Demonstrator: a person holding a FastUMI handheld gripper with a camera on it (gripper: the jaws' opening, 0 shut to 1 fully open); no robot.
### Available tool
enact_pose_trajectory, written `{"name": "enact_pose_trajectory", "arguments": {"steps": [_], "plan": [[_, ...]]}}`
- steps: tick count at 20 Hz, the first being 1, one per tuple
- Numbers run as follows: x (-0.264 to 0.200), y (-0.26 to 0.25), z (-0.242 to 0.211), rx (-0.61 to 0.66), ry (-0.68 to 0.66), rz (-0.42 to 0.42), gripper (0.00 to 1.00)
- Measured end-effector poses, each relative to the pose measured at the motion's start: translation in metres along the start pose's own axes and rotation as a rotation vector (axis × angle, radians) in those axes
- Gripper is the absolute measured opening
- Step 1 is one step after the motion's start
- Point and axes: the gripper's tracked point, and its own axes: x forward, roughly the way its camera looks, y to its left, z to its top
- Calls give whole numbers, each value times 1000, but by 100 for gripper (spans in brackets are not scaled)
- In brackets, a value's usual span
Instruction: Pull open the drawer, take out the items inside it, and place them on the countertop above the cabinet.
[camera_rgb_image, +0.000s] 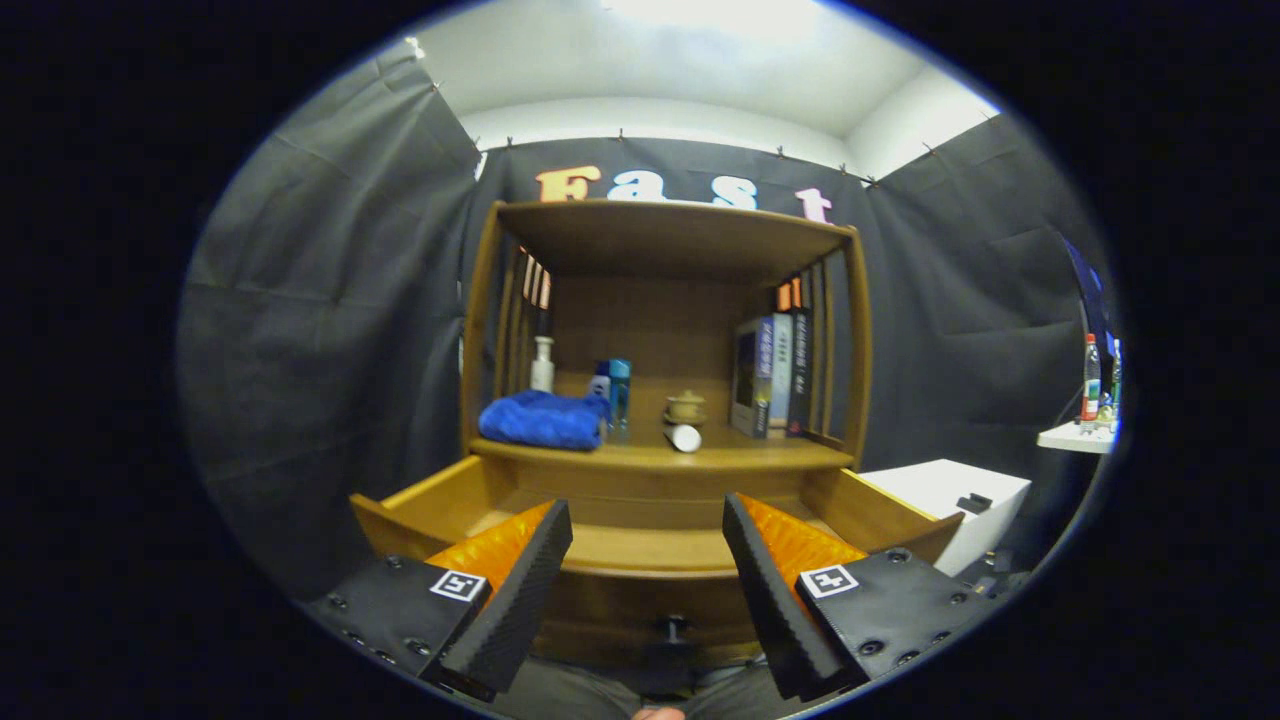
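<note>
The wooden drawer stands pulled out toward me, its front panel with a dark knob just below and between my fingers. My gripper is open, nothing between its fingers, held above the drawer's front edge. The drawer's inside is mostly hidden behind the fingers and its front wall. On the countertop beyond lie a folded blue towel, a blue bottle, a white bottle, a small lidded brown pot and a white cylinder on its side.
Upright books stand at the countertop's right end under the cabinet's top shelf. A white box sits right of the drawer. Farther right a small white shelf carries bottles. Black cloth walls surround the cabinet.
</note>
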Motion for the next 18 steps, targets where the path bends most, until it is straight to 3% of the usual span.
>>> {"name": "enact_pose_trajectory", "arguments": {"steps": [5,18], "plan": [[6,-2,-59,57,93,27,98],[37,-16,-61,60,94,21,99]]}}
